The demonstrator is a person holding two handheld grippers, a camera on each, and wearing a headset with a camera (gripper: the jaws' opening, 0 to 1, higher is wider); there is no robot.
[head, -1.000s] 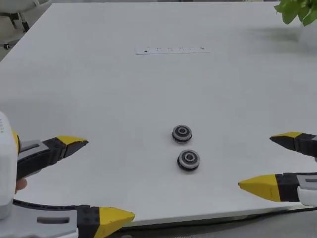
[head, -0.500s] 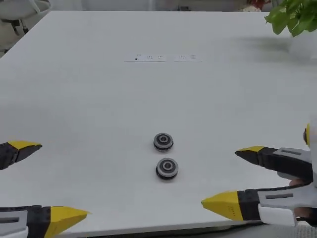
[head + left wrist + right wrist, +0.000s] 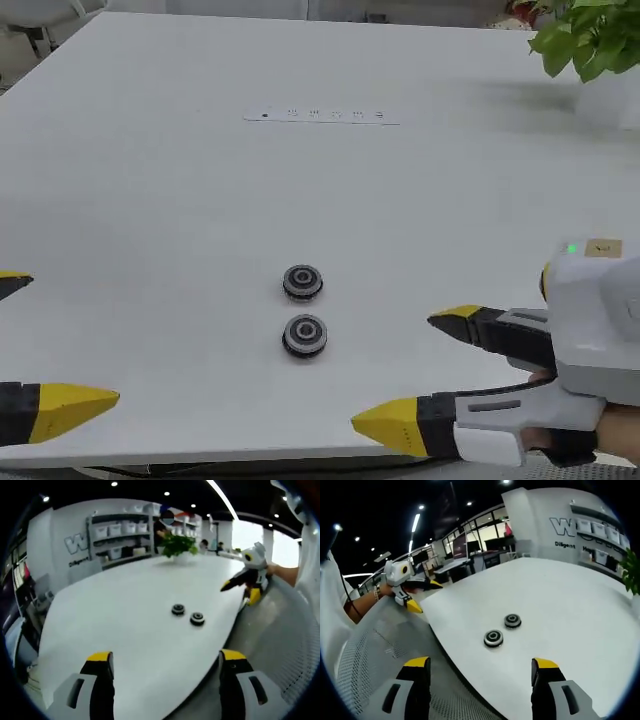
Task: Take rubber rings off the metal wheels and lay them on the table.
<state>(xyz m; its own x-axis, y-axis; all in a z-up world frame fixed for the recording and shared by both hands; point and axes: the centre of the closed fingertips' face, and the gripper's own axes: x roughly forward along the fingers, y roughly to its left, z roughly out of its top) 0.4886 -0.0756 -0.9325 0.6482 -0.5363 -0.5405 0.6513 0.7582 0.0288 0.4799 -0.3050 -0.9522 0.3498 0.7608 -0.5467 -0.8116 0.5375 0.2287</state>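
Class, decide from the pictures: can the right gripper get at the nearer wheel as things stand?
Probably yes. The right gripper is open, its jaws point toward the nearer wheel, and only bare table lies between them.

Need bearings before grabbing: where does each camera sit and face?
Head view: headset, looking down at table, far wheel, near wheel; left claw, right claw enter below.
Left gripper view: on left claw, facing the right claw; own open jaws below.
Right gripper view: on right claw, facing left claw and forearm; open jaws below.
Shared: both wheels, all views.
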